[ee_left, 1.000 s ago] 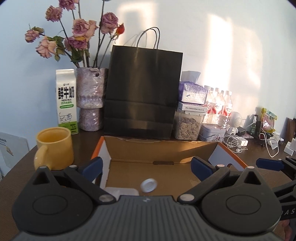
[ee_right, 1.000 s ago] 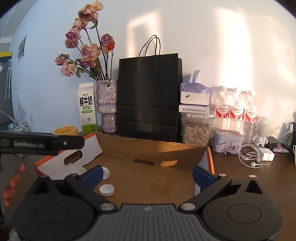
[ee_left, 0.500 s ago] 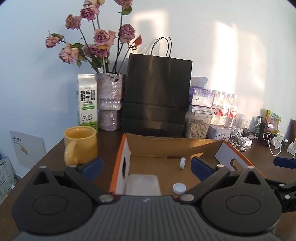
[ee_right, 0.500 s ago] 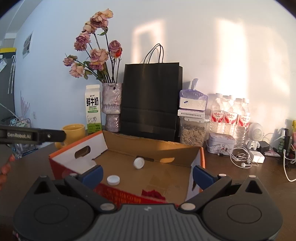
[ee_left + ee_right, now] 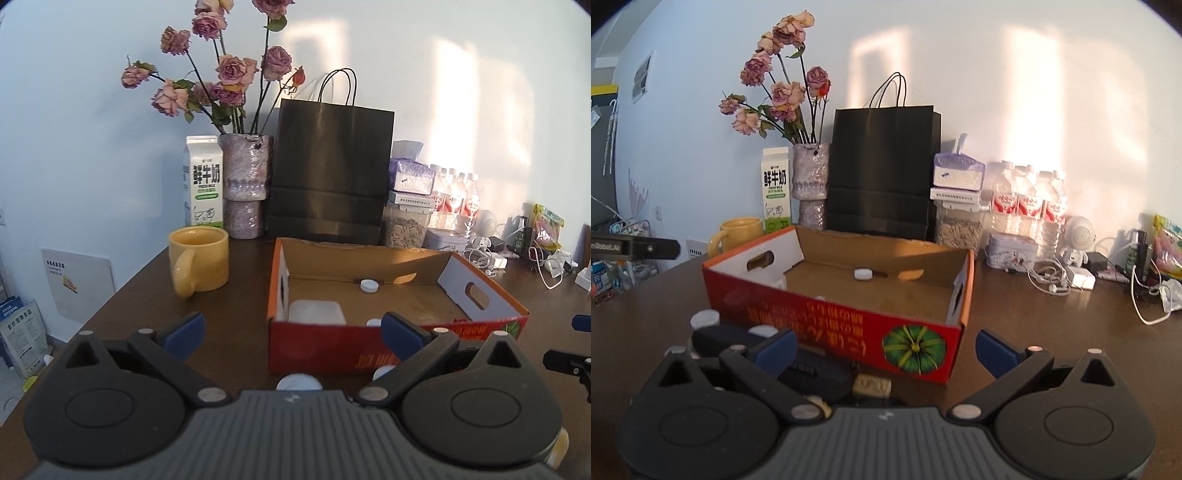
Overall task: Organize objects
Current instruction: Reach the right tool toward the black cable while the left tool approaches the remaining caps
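Left tongs (image 5: pixel 291 330): blue-tipped fingers spread apart, nothing between them, held back from the near edge of the desk (image 5: pixel 236 295) and facing the red near wall of the cardboard box (image 5: pixel 317 349); right tongs (image 5: pixel 884 349): likewise spread and empty, poised over the near edge facing the box's near right corner, where a green pumpkin print shows. Step in hand, as judged: between picks, the tidying of loose items into the box part done. Inside the box, counted from the left view: one white cap (image 5: pixel 369 285) against the far wall, a second cap (image 5: pixel 373 322) barely showing above the near wall, one white rectangular item (image 5: pixel 317 312) in the near left corner. Outside, on the desk along the box's near wall: white caps, two in the left view (image 5: pixel 298 382) and one (image 5: pixel 705 318) in the right, possibly the same pieces; one dark oblong case (image 5: pixel 753 341) beneath the right tongs; one small tan item (image 5: pixel 872 386), identity not determinable. Next move, as judged: lower one pair of tongs over a loose cap, close squarely on its rim, lift clear of the box wall, release inside; caps are low and light, liable to skid. Along the far edge: one yellow mug (image 5: pixel 199 260), one milk carton (image 5: pixel 203 186), one vase of roses (image 5: pixel 245 184), one black paper bag (image 5: pixel 330 173).
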Demonstrator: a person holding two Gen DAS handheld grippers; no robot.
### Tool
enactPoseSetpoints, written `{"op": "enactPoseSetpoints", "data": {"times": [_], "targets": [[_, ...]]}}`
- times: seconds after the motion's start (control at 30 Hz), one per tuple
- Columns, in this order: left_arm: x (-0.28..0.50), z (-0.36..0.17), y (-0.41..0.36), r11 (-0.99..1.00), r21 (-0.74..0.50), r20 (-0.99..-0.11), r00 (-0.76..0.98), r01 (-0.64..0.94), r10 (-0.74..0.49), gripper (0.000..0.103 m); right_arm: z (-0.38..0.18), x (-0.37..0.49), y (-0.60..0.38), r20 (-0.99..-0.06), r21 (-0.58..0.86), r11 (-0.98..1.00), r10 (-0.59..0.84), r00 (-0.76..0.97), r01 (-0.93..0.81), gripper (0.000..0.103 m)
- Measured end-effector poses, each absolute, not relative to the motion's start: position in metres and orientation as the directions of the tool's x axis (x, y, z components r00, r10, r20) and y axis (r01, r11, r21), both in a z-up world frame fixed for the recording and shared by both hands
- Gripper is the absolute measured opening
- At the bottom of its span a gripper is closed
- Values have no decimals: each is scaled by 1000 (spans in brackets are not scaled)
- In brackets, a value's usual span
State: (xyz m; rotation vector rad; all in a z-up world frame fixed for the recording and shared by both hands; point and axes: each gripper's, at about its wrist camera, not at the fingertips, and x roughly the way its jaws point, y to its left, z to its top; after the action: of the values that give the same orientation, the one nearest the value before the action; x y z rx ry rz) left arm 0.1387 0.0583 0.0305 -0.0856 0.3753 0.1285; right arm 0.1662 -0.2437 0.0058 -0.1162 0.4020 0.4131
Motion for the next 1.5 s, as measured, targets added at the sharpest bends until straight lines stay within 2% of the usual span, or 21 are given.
{"op": "enactPoseSetpoints", "data": {"times": [0.57,1.03,1.07,1.13,1.3,1.37,1.43,1.5], "targets": [[94,9,70,986,-54,-437,892,-159,120,103,-18,127,-274,-469,-47,915,334,818,-401,103],[93,7,69,983,-66,-452,883,-173,126,103,-38,138,-280,-553,-49,908,323,768,-417,102],[93,6,69,983,-67,-452,883,-173,125,103,-38,139,-278,-559,-45,903,331,760,-427,100],[93,6,69,982,-69,-454,882,-176,126,103,-40,140,-275,-569,-32,893,353,743,-449,88],[94,4,69,981,-71,-463,877,-180,128,103,-42,143,-267,-573,-13,872,395,718,-490,70],[94,3,68,982,-71,-464,877,-177,124,103,-43,144,-261,-579,-26,862,399,711,-505,60],[94,3,67,982,-71,-465,877,-175,122,103,-43,146,-255,-587,-35,850,407,700,-525,46],[94,2,67,982,-72,-467,876,-175,122,103,-44,148,-250,-594,-48,841,410,692,-539,39]]}}
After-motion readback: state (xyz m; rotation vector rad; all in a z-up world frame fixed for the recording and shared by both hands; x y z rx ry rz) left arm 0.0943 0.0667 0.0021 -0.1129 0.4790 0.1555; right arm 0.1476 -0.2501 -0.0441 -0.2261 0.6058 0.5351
